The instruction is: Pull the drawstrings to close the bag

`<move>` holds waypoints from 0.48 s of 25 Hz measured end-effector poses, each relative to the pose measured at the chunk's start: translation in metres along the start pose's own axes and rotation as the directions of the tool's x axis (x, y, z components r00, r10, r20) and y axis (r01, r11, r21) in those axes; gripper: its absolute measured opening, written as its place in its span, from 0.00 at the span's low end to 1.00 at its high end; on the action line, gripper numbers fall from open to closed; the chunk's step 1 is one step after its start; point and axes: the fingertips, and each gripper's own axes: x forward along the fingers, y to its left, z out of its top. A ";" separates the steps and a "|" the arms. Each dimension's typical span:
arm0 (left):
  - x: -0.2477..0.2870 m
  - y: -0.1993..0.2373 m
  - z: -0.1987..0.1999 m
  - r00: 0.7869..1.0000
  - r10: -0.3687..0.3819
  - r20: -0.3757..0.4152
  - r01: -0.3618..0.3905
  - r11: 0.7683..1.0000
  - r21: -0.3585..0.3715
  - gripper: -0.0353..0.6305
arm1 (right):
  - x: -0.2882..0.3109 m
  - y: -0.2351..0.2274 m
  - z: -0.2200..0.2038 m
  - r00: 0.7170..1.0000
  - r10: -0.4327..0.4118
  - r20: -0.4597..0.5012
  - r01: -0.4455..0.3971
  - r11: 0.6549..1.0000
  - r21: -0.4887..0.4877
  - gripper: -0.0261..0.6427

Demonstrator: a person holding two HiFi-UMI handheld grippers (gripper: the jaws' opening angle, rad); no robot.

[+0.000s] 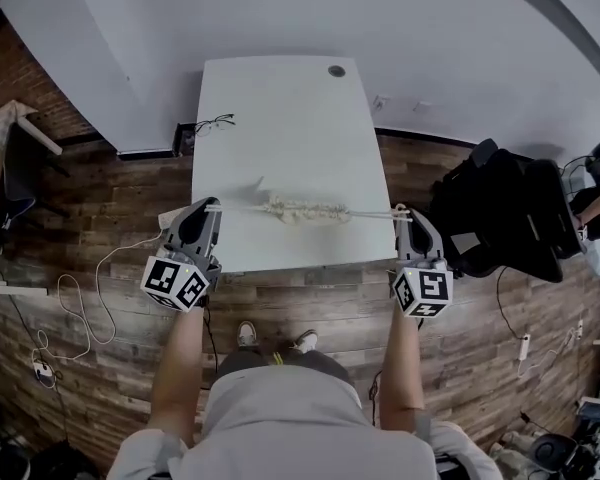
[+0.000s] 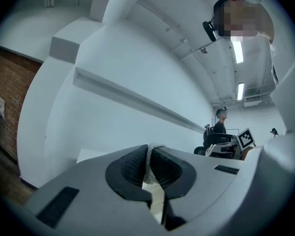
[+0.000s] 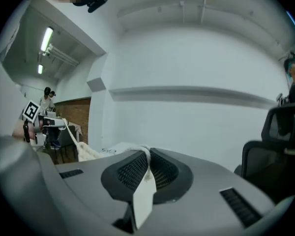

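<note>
White bag (image 1: 302,210) lies bunched tight on the table (image 1: 280,118); your left gripper (image 1: 215,207) and right gripper (image 1: 401,212) are clamped shut on the taut drawstrings (image 1: 370,214). Closing looks nearly complete.

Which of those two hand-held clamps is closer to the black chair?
The right gripper, shut on the drawstring at the table's right edge, beside the black chair; the left gripper is across the table.

Office-like lab; white desk (image 1: 280,138); black office chair (image 3: 280,132); brick wall (image 1: 40,98); ceiling strip lights (image 2: 237,50).
</note>
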 end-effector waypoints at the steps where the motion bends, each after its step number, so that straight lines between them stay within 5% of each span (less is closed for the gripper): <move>1: -0.003 0.000 -0.017 0.999 0.001 -0.033 -0.001 1.000 -0.019 0.08 | 0.000 0.004 -0.023 0.998 0.018 -0.061 -0.016 0.999 0.037 0.10; 7: -0.017 -0.013 -0.080 0.980 -0.051 -0.195 0.039 0.997 -0.065 0.08 | -0.001 0.019 -0.099 0.938 0.113 -0.328 -0.083 0.991 0.104 0.10; 12: -0.020 -0.010 -0.104 0.969 -0.038 -0.243 0.012 0.994 -0.105 0.08 | -0.011 0.011 -0.136 0.897 0.119 -0.426 -0.069 0.989 0.130 0.10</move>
